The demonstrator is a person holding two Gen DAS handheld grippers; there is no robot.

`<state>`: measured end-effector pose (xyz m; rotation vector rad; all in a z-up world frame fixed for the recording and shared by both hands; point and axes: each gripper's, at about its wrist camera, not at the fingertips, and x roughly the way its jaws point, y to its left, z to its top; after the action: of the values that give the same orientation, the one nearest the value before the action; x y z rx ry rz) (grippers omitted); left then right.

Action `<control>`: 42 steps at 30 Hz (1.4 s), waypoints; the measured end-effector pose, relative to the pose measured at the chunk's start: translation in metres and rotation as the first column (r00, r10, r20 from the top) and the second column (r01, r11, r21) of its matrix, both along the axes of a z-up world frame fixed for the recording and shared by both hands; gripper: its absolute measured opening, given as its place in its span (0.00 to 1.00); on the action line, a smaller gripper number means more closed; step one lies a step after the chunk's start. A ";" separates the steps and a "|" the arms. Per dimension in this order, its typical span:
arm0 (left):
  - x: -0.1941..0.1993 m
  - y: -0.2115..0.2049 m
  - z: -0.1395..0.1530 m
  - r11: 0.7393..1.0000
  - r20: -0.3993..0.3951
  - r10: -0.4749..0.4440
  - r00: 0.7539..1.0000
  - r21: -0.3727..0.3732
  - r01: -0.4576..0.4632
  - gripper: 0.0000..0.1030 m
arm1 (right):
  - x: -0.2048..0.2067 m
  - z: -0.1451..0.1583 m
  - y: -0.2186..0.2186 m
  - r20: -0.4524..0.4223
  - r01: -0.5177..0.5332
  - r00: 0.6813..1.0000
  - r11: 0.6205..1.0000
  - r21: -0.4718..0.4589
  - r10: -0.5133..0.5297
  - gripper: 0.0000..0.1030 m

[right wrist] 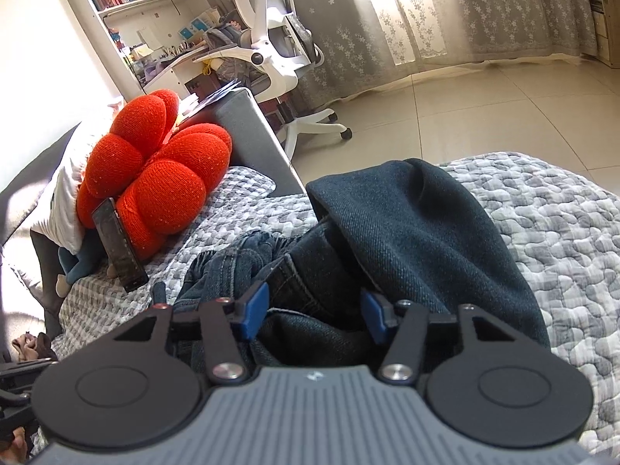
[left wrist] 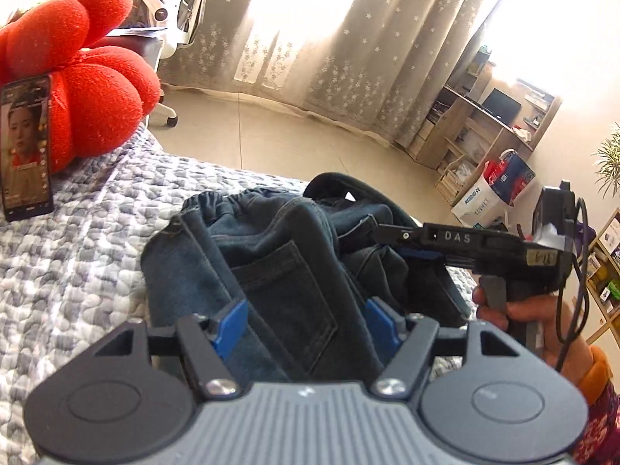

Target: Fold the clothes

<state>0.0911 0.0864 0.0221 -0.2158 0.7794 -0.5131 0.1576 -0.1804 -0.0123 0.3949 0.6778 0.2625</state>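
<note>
Dark blue jeans (left wrist: 279,263) lie bunched on the patterned grey quilt (left wrist: 77,271), elastic waistband at the far side, a back pocket facing up. My left gripper (left wrist: 306,323) is open, its blue pads either side of the denim by the pocket. My right gripper (right wrist: 316,312) is open too, straddling a fold of the jeans (right wrist: 418,232) that rises into a hump. The right gripper also shows from the side in the left wrist view (left wrist: 391,232), its tip over the jeans' right part.
A red knotted cushion (left wrist: 77,89) with a phone (left wrist: 27,147) leaning on it sits at the quilt's left; both show in the right wrist view (right wrist: 155,170). A white office chair (right wrist: 279,38) and tiled floor (left wrist: 290,135) lie beyond the bed edge.
</note>
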 end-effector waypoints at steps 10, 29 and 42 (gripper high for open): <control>0.070 -0.049 -0.015 0.997 -0.076 0.070 0.995 0.041 -0.067 0.66 | 0.001 -0.005 -0.012 0.014 -0.002 1.000 1.000 0.007 0.002 0.13; 0.018 -0.014 -0.017 0.981 0.018 0.194 0.981 0.017 -0.194 0.08 | -0.007 -0.003 -0.015 0.052 -0.027 0.998 0.999 0.047 0.024 0.49; -0.043 0.044 -0.012 0.942 0.064 0.332 0.941 -0.074 -0.327 0.08 | -0.014 0.006 -0.012 0.078 0.002 0.997 1.000 0.004 -0.003 0.53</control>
<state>0.0485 0.1305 0.0100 -0.3754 0.6368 -0.2260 0.1435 -0.1927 -0.0064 0.3876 0.6001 0.2758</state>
